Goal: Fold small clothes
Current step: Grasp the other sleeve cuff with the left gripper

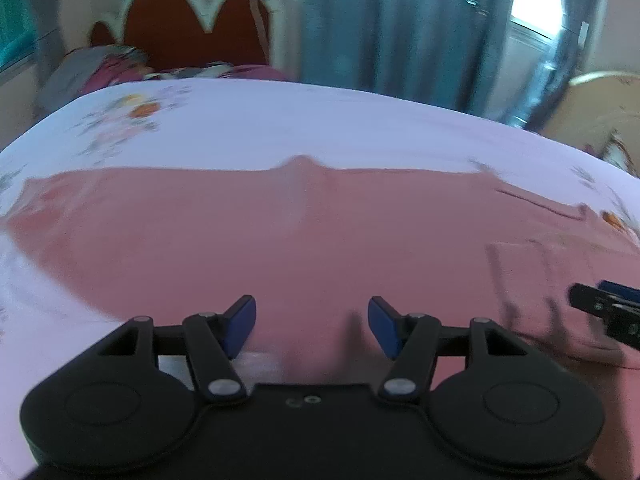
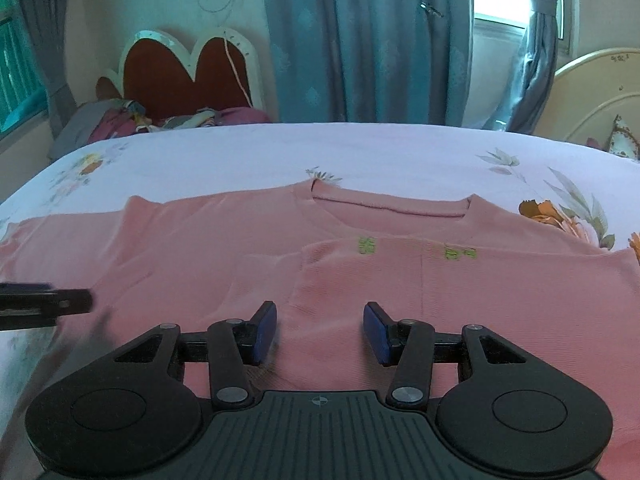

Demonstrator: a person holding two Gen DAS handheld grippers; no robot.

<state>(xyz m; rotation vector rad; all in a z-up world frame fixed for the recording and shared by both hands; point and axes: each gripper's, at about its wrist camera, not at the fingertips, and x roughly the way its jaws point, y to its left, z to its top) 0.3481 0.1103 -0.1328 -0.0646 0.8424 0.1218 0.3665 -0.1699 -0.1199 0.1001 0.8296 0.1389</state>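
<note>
Right wrist view shows, nearest to the lens, the right gripper (image 2: 320,332) with its blue pads apart and nothing between them, hanging just over the pink shirt (image 2: 200,248). This shirt is the landmark: it lies flat on the floral bedsheet (image 2: 360,152), its collar (image 2: 388,206) on the far side, and one part on its right side is already folded over the body. The left gripper (image 1: 312,326) is also open and empty, above the near edge of the shirt, and its picture is blurred. From here the risk, in my judgement, is that a pad pinches only the top layer, or also the sheet under the shirt, so the fold drags and wrinkles. Small green marks (image 2: 416,250) sit just on the near side of the collar; they are too small to read. Beyond the shirt stand a headboard (image 2: 188,76) and curtains (image 2: 360,40). No brand is visible.
</note>
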